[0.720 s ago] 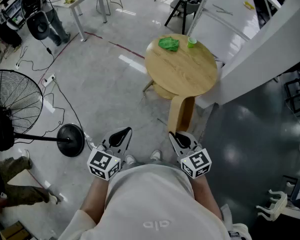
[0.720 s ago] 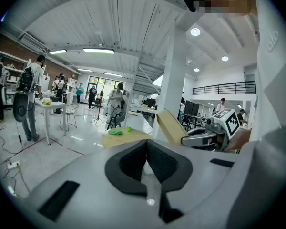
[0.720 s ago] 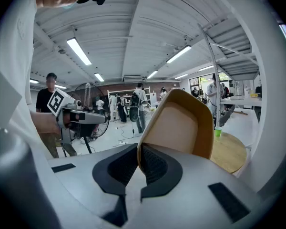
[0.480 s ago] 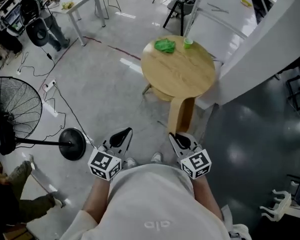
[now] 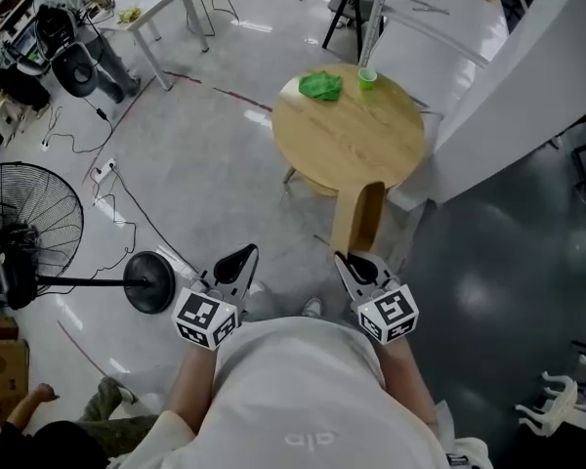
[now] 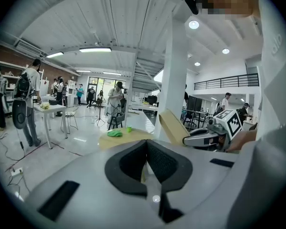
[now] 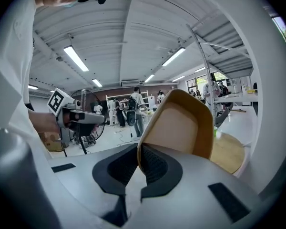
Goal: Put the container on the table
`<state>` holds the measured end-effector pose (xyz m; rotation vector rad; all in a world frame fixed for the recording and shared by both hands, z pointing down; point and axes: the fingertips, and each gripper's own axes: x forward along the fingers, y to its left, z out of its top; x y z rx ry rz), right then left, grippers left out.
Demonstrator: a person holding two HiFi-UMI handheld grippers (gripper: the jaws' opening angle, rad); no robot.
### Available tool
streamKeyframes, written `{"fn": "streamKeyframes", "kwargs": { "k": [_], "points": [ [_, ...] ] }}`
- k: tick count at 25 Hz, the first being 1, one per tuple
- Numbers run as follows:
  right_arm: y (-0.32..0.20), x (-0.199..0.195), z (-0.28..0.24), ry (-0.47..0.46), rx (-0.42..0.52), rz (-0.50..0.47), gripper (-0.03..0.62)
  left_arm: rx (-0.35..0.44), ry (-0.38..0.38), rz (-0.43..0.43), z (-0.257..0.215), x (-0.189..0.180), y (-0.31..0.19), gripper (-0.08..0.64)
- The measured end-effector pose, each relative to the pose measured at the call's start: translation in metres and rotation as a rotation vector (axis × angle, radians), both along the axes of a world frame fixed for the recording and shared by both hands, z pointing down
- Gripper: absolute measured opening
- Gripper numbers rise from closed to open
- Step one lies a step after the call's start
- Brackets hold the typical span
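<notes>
Pale logo (image 5: 308,440) reading roughly "alo" on the person's white shirt (image 5: 303,379), no other legible text

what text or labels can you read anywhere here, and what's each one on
"alo" - on the person's white shirt, upside down in the head view.
No letters or numbers on the cubes of the left gripper and the right gripper: only square black-and-white code patterns.
No print shows on the container gripped by the right gripper.
Nothing else in the room is large or sharp enough to read.
</notes>
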<state>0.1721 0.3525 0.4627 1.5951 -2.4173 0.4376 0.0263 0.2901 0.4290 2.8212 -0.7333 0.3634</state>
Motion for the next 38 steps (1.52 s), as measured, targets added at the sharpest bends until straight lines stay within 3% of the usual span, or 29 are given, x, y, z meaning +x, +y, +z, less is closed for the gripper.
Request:
{"fn": "streamKeyframes", "kwargs": {
  "k": [9, 17, 24, 31, 38],
  "points": [
    [-0.097, -0.013, 0.008, 0.010, -0.042, 0.046, 0.038, 0.005, 0.015, 0.009, 0.004, -0.013, -0.110, 0.017],
    [-0.208, -0.058, 0.010, 0.091, -0.078, 0.087, 0.038, -0.008, 0.056, 0.051, 0.002, -0.059, -0.230, 0.017],
    [-0.278, -0.092, 0.021, 0.127, -0.129, 0.114, 0.038, -0.030, 0.042, 0.105, 0.013, -0.098, -0.295, 0.017],
    [-0.324, -0.085, 0.045, 0.132, -0.212, 0.125, 0.038, -0.062, 0.039, 0.091, 0.026, -0.108, -0.336, 0.017],
    [-0.375, -0.064, 0.090, 0.156, -0.309, 0.076, 0.038, -0.076, 0.008, 0.053, 0.037, -0.102, -0.382, 0.017]
  ]
}}
